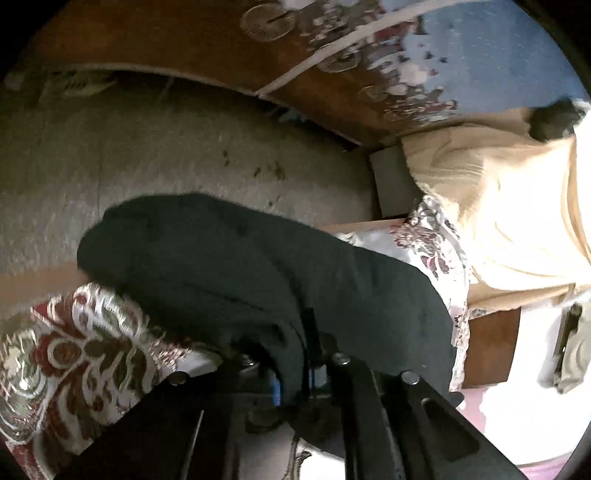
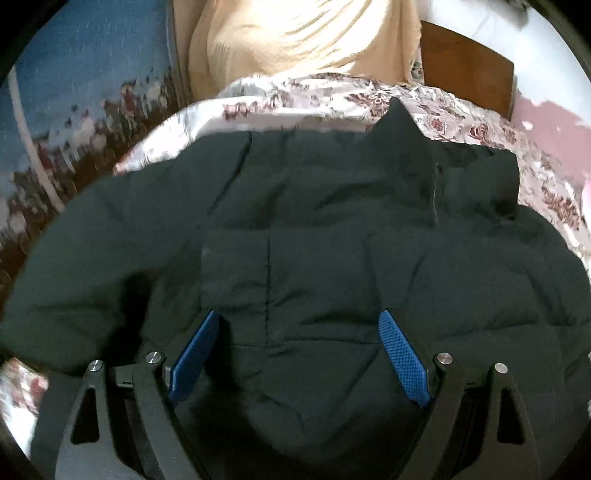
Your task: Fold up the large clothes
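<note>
A dark padded jacket lies in a heap on a table covered with a floral cloth. My left gripper is shut on a fold of the jacket's fabric, which hides most of both fingers. In the right wrist view the jacket is spread wide, its collar pointing toward the far edge. My right gripper hovers close over the jacket's middle, open, with its blue pads wide apart and nothing pinched between them.
A beige garment hangs over a wooden chair beyond the floral cloth's far edge. A blue and brown patterned rug lies on the floor to the left. Grey floor shows past the table's edge.
</note>
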`<control>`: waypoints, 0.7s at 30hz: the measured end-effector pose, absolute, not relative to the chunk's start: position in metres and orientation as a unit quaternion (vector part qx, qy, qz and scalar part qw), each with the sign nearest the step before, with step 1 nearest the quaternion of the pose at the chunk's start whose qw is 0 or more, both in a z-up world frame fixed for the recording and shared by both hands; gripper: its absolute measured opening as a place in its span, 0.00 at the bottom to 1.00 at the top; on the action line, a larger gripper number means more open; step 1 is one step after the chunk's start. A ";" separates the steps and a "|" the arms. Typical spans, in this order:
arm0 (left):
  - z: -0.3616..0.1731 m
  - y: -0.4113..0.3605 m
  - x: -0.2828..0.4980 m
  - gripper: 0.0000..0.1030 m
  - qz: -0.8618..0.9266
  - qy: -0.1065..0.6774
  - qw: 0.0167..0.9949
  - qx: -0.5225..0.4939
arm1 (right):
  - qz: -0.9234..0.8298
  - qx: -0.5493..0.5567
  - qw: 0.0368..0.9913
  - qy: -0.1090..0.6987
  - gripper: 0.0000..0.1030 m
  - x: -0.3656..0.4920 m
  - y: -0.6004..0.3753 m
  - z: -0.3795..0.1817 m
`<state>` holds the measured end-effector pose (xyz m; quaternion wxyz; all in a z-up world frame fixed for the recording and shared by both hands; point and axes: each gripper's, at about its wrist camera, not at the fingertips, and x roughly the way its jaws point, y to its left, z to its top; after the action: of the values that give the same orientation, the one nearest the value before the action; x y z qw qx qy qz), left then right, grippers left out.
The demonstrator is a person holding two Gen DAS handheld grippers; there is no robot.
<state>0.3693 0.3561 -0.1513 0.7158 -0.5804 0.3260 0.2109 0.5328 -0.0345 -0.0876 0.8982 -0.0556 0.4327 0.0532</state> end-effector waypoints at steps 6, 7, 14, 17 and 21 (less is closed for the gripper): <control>-0.105 0.356 0.371 0.06 0.224 0.295 0.774 -0.514 | 0.067 -0.056 0.898 0.431 0.83 0.526 -0.036 -0.085; -0.090 0.353 0.372 0.06 0.223 0.284 0.789 -0.497 | 0.072 -0.051 0.899 0.428 0.82 0.522 -0.039 -0.080; 0.022 0.298 0.390 0.06 0.184 0.226 0.887 -0.358 | 0.094 -0.022 0.907 0.410 0.82 0.492 -0.077 -0.045; 0.059 0.260 0.401 0.06 0.157 0.213 0.914 -0.306 | 0.099 -0.013 0.911 0.401 0.82 0.479 -0.097 -0.029; 0.101 0.187 0.420 0.06 0.102 0.201 0.948 -0.225 | 0.103 -0.001 0.918 0.384 0.82 0.463 -0.129 -0.009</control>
<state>0.4203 0.1873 0.1012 0.9479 -0.2248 0.2012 0.1020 0.4631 -0.1290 -0.0095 0.9177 -0.0005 0.3836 0.1031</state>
